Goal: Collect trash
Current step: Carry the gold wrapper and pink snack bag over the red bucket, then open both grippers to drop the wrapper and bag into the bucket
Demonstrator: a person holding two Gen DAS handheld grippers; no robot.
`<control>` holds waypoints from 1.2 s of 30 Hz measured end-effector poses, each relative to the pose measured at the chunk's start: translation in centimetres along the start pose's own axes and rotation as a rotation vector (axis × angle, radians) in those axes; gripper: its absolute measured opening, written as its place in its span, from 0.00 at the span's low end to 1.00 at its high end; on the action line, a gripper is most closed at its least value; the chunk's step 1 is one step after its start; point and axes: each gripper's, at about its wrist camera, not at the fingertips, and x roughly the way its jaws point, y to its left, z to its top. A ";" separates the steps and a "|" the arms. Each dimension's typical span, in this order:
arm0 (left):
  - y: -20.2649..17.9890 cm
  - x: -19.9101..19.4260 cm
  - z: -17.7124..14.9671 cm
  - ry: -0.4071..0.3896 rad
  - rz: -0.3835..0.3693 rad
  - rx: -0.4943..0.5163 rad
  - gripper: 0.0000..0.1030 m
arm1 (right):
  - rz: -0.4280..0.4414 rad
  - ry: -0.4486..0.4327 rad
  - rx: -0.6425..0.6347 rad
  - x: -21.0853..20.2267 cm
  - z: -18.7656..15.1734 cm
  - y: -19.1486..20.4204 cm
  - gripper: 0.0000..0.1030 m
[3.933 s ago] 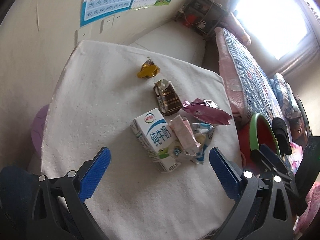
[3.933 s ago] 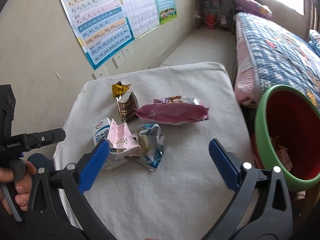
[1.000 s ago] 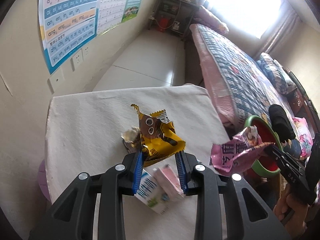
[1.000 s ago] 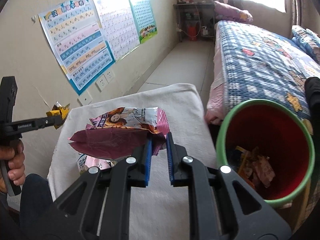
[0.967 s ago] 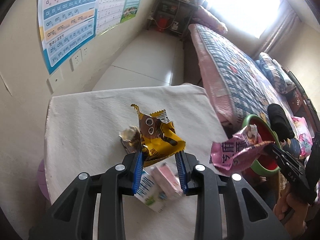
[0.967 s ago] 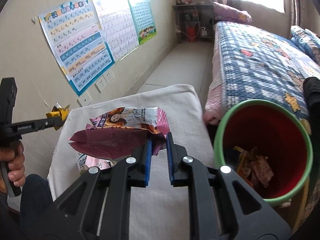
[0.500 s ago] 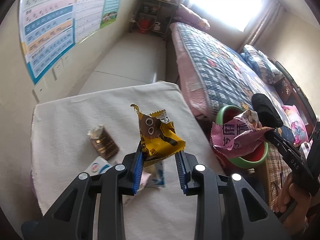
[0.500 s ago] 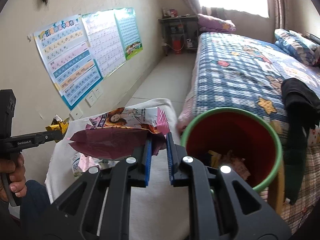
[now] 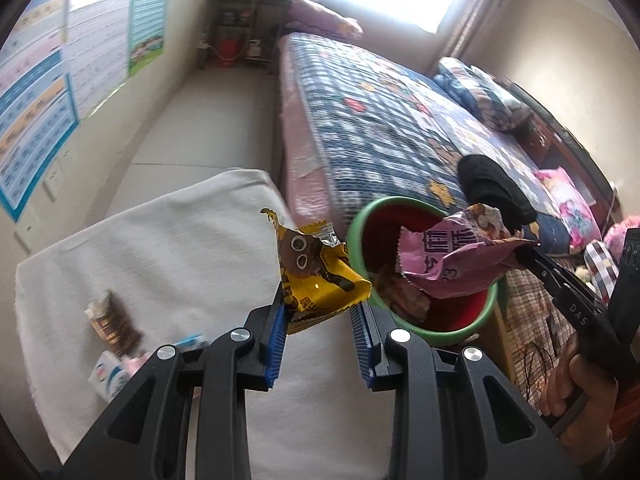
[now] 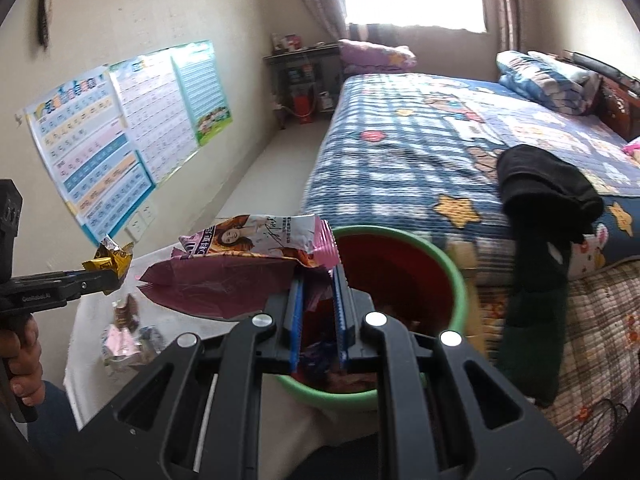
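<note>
I am at the carry-and-drop step, taking the red bin with the green rim [image 9: 358, 216] as my mark: my left claw [image 9: 320, 322] is narrowly closed on the yellow wrapper [image 9: 320, 280] just short of the bin's rim on the surface [image 9: 160, 240] side. My right claw [image 10: 318, 312] is pinched almost shut on the pink snack bag [image 10: 224, 280], which hangs over the bin's mouth. Next, I judge, each claw needs to be squarely above the opening before it lets go, while the carton and other scraps [image 9: 116, 340] on the surface, well away from the bin, wait.

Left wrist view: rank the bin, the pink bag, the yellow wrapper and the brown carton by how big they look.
1. Bin
2. Pink bag
3. Yellow wrapper, close behind the bag; it sits nearer the camera, so that order is unsure
4. Brown carton
</note>
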 end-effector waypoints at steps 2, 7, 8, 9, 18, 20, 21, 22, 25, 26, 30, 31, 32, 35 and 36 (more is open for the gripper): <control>-1.4 0.8 0.5 0.007 -0.016 0.019 0.27 | -0.020 -0.002 0.004 -0.1 0.0 -1.1 0.14; -4.4 2.9 1.2 0.034 -0.049 0.053 0.27 | -0.078 -0.010 0.002 -0.2 0.1 -3.5 0.14; -4.7 3.2 1.2 0.038 -0.053 0.056 0.27 | -0.089 -0.011 0.001 -0.2 0.1 -4.0 0.14; -5.2 3.6 1.3 0.043 -0.058 0.063 0.27 | -0.101 -0.011 -0.001 -0.2 0.0 -4.5 0.14; -8.5 7.2 2.2 0.094 -0.106 0.098 0.27 | -0.159 0.009 -0.006 1.1 -0.3 -7.0 0.14; -9.1 8.1 2.5 0.105 -0.114 0.099 0.28 | -0.168 0.014 -0.014 1.5 -0.3 -7.3 0.14; -9.4 8.5 2.7 0.109 -0.117 0.099 0.28 | -0.173 0.016 -0.018 1.7 -0.3 -7.4 0.14; -9.7 9.0 2.9 0.115 -0.122 0.099 0.28 | -0.176 0.018 -0.021 1.9 -0.3 -7.5 0.14; -10.1 9.9 3.2 0.120 -0.131 0.094 0.33 | -0.183 0.028 -0.030 2.4 -0.2 -7.7 0.14; -10.2 10.2 3.4 0.121 -0.141 0.090 0.37 | -0.184 0.029 -0.032 2.5 -0.2 -7.8 0.14; -10.3 10.5 3.9 0.105 -0.158 0.069 0.72 | -0.193 0.036 -0.045 3.1 -0.1 -7.9 0.30; -10.3 10.5 4.0 0.099 -0.160 0.063 0.76 | -0.196 0.034 -0.045 3.1 -0.1 -7.9 0.43; -10.2 10.6 4.0 0.096 -0.163 0.059 0.77 | -0.195 0.031 -0.039 3.1 -0.2 -8.1 0.48; -9.8 10.5 4.0 0.093 -0.162 0.047 0.82 | -0.186 0.029 -0.031 3.1 -0.3 -8.1 0.56; -9.5 10.3 4.0 0.092 -0.160 0.043 0.82 | -0.185 0.028 -0.031 3.1 -0.3 -8.1 0.61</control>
